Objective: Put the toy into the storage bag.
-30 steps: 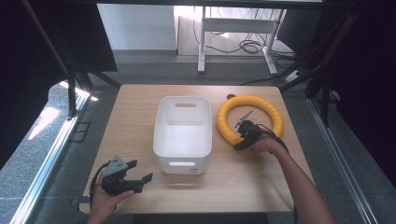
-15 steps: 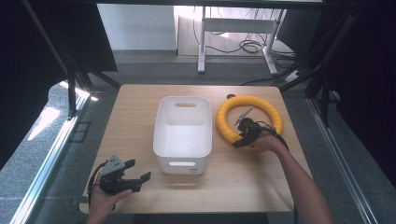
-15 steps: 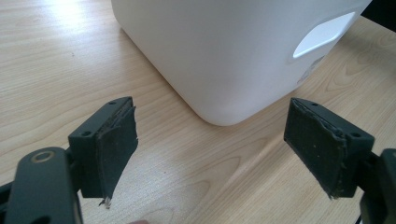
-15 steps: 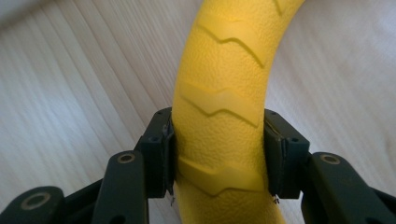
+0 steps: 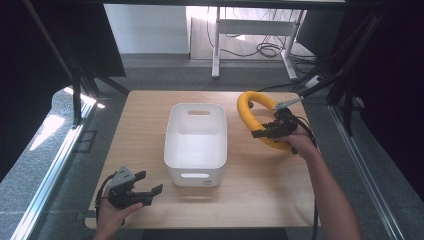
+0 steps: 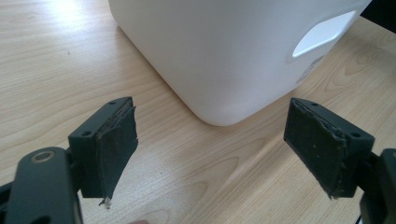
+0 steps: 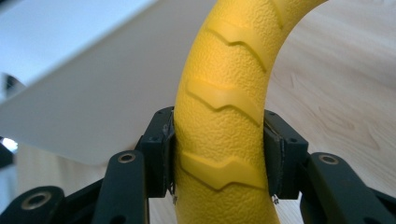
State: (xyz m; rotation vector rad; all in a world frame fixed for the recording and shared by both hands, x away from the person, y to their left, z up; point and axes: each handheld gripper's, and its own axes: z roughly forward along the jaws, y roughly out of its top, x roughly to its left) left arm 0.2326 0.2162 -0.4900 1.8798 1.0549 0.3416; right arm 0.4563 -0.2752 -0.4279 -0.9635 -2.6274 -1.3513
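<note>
The left gripper (image 5: 150, 192) rests spread at the near table corner, idle. The white bin (image 5: 196, 172) stands mid-table. Just right of it, the right gripper (image 5: 262, 132) pinches the tilted yellow ring (image 5: 246, 111), so the bin lies leftward.

In the right gripper view we lose the yellow ring (image 7: 224, 116) past the top and bottom edges. The white bin (image 6: 224, 51) runs off the top of the left gripper view, its upper rim cut away.
</note>
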